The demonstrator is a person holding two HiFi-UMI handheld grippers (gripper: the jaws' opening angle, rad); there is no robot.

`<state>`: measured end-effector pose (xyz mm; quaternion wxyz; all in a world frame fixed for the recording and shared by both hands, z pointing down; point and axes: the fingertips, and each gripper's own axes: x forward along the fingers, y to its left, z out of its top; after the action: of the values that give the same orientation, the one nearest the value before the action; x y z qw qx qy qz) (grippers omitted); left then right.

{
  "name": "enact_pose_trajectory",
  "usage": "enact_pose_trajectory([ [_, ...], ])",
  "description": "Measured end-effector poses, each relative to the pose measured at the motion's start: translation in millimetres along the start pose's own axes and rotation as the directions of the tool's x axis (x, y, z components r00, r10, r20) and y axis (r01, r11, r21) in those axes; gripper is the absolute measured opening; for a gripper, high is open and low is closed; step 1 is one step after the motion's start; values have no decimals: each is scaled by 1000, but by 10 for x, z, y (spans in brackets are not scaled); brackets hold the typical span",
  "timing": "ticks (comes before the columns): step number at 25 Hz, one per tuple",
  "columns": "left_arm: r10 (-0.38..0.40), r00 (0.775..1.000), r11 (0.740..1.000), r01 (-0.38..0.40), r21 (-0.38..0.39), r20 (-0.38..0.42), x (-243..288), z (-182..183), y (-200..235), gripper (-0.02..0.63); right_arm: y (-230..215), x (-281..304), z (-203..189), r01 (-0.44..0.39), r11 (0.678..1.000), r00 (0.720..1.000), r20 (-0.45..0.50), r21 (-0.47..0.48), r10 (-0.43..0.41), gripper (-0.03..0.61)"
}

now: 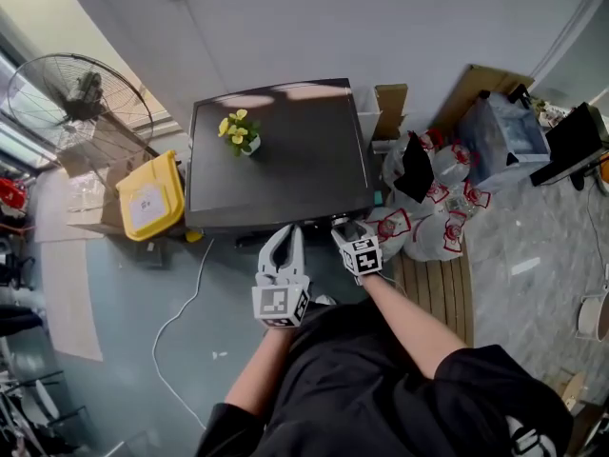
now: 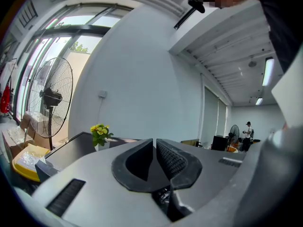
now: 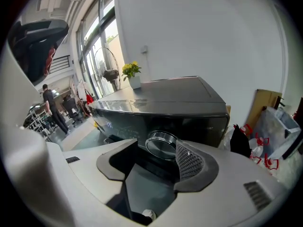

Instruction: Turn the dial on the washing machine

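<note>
- The washing machine [image 1: 285, 150] sits in the upper middle of the head view, its dark glossy top facing the camera and a pot of yellow flowers [image 1: 240, 133] towards its upper left corner.
- The right gripper [image 1: 347, 231] is down at the machine's front edge, just right of centre.
- In the right gripper view its jaws stand wide apart. The round silver dial [image 3: 161, 144] on the dark front panel shows between them at frame centre, close to the ribbed right pad [image 3: 189, 161]. Whether that pad touches the dial cannot be told.
- The left gripper [image 1: 284, 246] hangs just left of the right one, a little short of the front edge.
- In the left gripper view its pads are pressed almost together with nothing between them, pointing at the far white wall.
- At the left of the head view stand a yellow bin [image 1: 150, 196] and a big fan [image 1: 81, 93]. Bags with red print [image 1: 428, 217] pile up at the right.
</note>
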<state>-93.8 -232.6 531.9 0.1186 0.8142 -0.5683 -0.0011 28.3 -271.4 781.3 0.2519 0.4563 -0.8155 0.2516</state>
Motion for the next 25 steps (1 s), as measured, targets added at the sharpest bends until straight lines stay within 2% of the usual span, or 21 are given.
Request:
enact_pose_trajectory([
  [7, 14, 1000, 1000, -14, -4, -15, 7, 49, 77, 21, -75, 85, -65, 49, 999, 998, -38, -20, -50, 227],
  [14, 64, 997, 998, -64, 4, -31, -140, 80, 226, 21, -147, 97, 4, 60, 996, 998, 3, 70, -61, 227],
  [18, 84, 996, 996, -84, 4, -26, -230, 127, 297, 21, -194, 92, 4, 73, 993, 997, -12, 96, -72, 224],
  [22, 93, 996, 996, -93, 5, -11, -302, 183, 323, 21, -179, 90, 30, 72, 991, 997, -8, 111, -72, 221],
  [25, 85, 996, 996, -85, 5, 18, -344, 286, 303, 21, -198, 89, 20, 57, 986, 998, -8, 158, -57, 221],
])
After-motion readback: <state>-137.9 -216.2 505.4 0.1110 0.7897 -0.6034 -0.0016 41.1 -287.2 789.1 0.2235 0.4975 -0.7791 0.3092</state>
